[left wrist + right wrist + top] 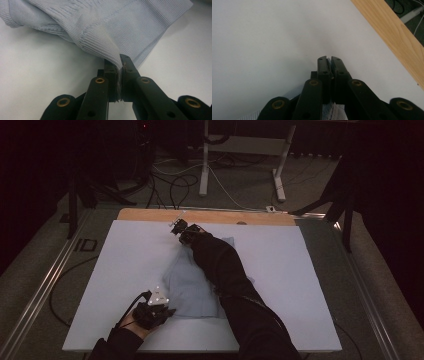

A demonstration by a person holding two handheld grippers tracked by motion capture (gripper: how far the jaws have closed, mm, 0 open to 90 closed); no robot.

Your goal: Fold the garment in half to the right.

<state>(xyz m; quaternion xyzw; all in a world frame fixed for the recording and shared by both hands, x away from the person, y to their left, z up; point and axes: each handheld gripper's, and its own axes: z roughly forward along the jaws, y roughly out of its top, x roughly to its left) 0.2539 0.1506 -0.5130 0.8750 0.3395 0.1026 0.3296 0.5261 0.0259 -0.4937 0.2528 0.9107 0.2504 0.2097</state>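
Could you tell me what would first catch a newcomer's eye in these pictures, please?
A pale blue ribbed garment lies crumpled mid-sheet on the white table cover. The left gripper pinches its near edge, while the right gripper, reaching across to the far side, is shut on another bit of the cloth.

Pale blue ribbed garment point(120, 27) on white sheet point(37, 70).

Garment point(192, 287): your right sleeve point(235, 280) covers its right side in the high view.
Garment edges: the left gripper view cuts them off at the top.
Fabric in your right gripper point(329, 60): just a sliver between the jaws.
Tabletop point(130, 270): your arms hide its near edge.
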